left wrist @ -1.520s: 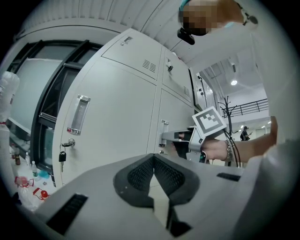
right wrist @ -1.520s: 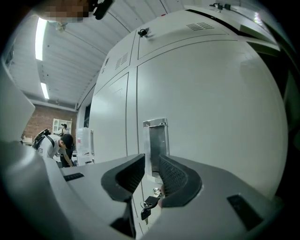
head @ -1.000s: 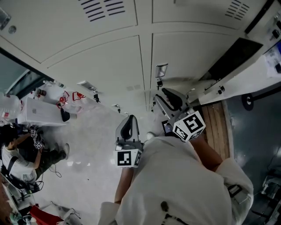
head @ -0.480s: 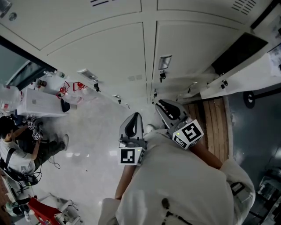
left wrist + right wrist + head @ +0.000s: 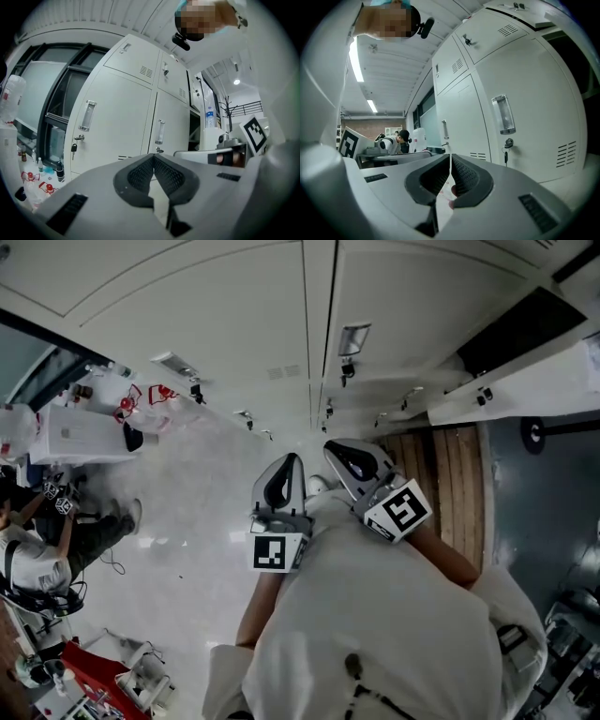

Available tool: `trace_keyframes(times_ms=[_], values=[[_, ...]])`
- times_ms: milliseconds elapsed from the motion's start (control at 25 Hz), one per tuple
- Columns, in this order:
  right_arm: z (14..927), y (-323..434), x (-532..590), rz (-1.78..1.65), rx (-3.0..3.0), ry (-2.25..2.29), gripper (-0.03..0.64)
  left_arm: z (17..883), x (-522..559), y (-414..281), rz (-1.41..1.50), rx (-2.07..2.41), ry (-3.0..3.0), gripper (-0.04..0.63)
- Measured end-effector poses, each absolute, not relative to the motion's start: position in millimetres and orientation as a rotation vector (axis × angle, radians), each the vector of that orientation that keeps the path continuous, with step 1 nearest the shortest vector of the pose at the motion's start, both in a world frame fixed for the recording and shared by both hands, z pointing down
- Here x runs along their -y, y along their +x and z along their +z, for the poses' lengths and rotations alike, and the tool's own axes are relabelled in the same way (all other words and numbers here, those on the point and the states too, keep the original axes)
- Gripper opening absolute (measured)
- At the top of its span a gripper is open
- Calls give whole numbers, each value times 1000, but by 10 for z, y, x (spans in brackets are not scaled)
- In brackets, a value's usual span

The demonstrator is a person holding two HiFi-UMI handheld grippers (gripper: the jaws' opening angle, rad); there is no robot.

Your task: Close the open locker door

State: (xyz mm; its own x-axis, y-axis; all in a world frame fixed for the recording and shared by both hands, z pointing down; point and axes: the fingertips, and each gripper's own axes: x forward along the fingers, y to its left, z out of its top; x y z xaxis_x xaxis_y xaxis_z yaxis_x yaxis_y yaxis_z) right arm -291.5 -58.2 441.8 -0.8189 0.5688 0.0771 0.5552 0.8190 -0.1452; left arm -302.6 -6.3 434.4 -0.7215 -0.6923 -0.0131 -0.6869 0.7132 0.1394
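Observation:
The open locker door [image 5: 516,390] juts out at the upper right of the head view, its dark compartment [image 5: 520,329] behind it. My left gripper [image 5: 292,457] and right gripper [image 5: 330,446] are side by side low in front of the shut lockers, left of that door, touching nothing. The left gripper [image 5: 153,157] is shut and empty; its view shows the open compartment [image 5: 197,129] off to the right. The right gripper [image 5: 450,158] has just been closing and its pads now meet with nothing between them. It faces a shut door with a handle [image 5: 504,115].
Wooden boards [image 5: 450,484] lie on the floor beneath the open door. At the left are a white box [image 5: 75,437], red-and-white bags [image 5: 150,409] and a crouching person [image 5: 37,540]. A key [image 5: 506,146] hangs in the lock of the nearest shut door.
The right gripper's jaws have closed, and it has drawn slightly left, away from the open door. Both grippers sit a little lower in the head view, and the lockers have slid upward.

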Motion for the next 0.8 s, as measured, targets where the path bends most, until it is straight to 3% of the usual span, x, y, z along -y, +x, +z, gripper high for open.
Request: trace_keyframes(times_ms=[800], values=[[4598, -2803, 560, 206, 2823, -914, 28, 4400, 91, -2964, -219, 2856, 1138, 8]])
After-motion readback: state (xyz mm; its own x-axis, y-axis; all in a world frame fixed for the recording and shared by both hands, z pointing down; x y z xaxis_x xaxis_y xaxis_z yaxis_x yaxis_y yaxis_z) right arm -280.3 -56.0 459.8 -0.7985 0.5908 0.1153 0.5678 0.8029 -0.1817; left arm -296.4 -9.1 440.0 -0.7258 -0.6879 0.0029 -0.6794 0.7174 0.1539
